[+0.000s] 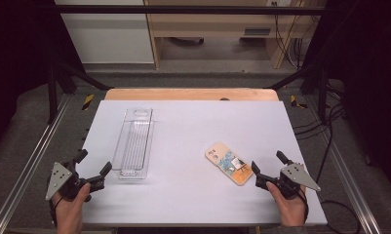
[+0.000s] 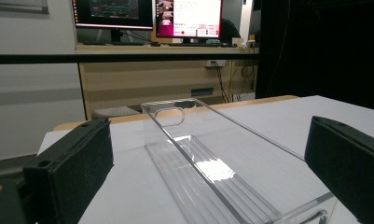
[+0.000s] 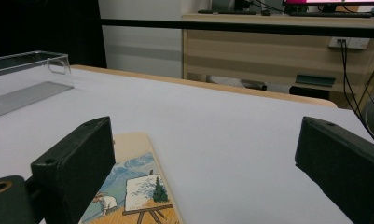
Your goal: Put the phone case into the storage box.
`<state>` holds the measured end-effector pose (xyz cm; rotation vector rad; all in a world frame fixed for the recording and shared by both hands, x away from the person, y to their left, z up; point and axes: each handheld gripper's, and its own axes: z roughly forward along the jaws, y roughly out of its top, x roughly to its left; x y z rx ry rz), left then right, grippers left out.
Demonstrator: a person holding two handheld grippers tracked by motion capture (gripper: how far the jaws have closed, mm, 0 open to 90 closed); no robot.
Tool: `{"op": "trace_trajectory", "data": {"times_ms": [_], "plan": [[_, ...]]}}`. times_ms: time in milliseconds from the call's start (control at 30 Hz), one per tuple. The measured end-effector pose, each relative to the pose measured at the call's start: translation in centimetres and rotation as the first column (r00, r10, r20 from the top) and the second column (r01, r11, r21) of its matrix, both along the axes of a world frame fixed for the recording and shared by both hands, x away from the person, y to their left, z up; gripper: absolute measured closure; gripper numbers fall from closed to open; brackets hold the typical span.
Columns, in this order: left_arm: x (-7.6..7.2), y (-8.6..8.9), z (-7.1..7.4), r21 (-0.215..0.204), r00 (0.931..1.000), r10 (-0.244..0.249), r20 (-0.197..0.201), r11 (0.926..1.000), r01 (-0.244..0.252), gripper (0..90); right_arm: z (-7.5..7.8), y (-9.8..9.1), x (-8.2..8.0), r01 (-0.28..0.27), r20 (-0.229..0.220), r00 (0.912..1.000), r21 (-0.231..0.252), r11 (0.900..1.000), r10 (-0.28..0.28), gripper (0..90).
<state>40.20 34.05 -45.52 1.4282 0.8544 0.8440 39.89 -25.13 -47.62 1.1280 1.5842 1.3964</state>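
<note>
Left gripper spread wide, empty, just short of clear plastic tray. Illustrated phone case flat on white table, beside right gripper, likewise agape (nothing held). Risk: pads skidding off thin case edge.

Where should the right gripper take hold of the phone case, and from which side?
Probably across the long edges of the phone case, near its lower end, from the right gripper. The case lies flat and aslant on the table, so the open jaws would need tilting down.
</note>
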Motion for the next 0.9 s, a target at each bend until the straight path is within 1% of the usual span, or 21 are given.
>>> {"op": "trace_trajectory", "data": {"times_ms": [67,100,200,233,333,433,500,567,800,833,867,900], "plan": [[0.01,0.03,0.00,-0.004,1.0000,0.001,0.001,1.0000,-0.001,1.0,-0.02,0.06,0.03,0.004,-0.004,1.0000,0.000,1.0000,-0.004,4.7],[-0.02,0.01,-0.01,-0.007,1.0000,-0.009,-0.001,0.9999,0.009,1.0,-0.03,0.11,0.05,0.012,-0.010,0.9999,-0.004,0.9999,-0.012,5.1],[-0.04,-0.08,-0.01,-0.007,0.9999,-0.015,-0.001,0.9999,0.015,1.0,-0.02,0.08,0.06,0.023,-0.019,0.9996,-0.007,0.9997,-0.023,5.8],[-0.05,-0.13,-0.01,0.000,0.9999,-0.017,-0.004,0.9999,0.017,1.0,-0.03,0.01,0.07,0.029,-0.027,0.9992,-0.008,0.9995,-0.030,5.8],[-0.03,-0.14,-0.03,-0.001,0.9999,-0.016,-0.005,0.9999,0.016,1.0,-0.09,0.01,0.11,0.033,-0.032,0.9989,-0.007,0.9994,-0.034,5.8],[-0.21,0.00,-0.01,-0.012,1.0000,-0.009,-0.004,0.9999,0.009,1.0,-0.13,0.08,0.21,0.052,-0.039,0.9979,-0.015,0.9985,-0.053,6.1],[-0.34,0.08,0.05,-0.011,1.0000,-0.009,-0.001,0.9999,0.009,0.9,-0.09,0.06,0.21,0.078,-0.033,0.9963,-0.027,0.9966,-0.079,6.7],[-0.38,0.11,0.08,-0.012,1.0000,-0.008,0.000,0.9999,0.008,0.9,-0.10,-0.04,0.23,0.092,-0.037,0.9950,-0.029,0.9953,-0.093,6.3],[-0.39,0.21,0.09,-0.013,1.0000,-0.007,0.000,0.9999,0.007,1.0,-0.03,0.26,0.30,0.084,-0.057,0.9947,-0.022,0.9962,-0.086,6.4],[-0.40,0.25,0.09,-0.014,1.0000,-0.005,-0.001,0.9999,0.005,1.0,0.01,0.52,0.42,0.077,-0.077,0.9939,-0.031,0.9965,-0.079,6.5],[-0.40,0.25,0.09,-0.014,1.0000,-0.005,-0.001,0.9999,0.005,0.9,0.01,0.52,0.42,0.077,-0.077,0.9939,-0.031,0.9965,-0.079,6.5],[-0.41,0.27,0.09,-0.013,1.0000,-0.005,-0.001,0.9999,0.005,0.9,0.04,0.66,0.50,0.076,-0.092,0.9926,-0.030,0.9967,-0.078,6.6]]}}
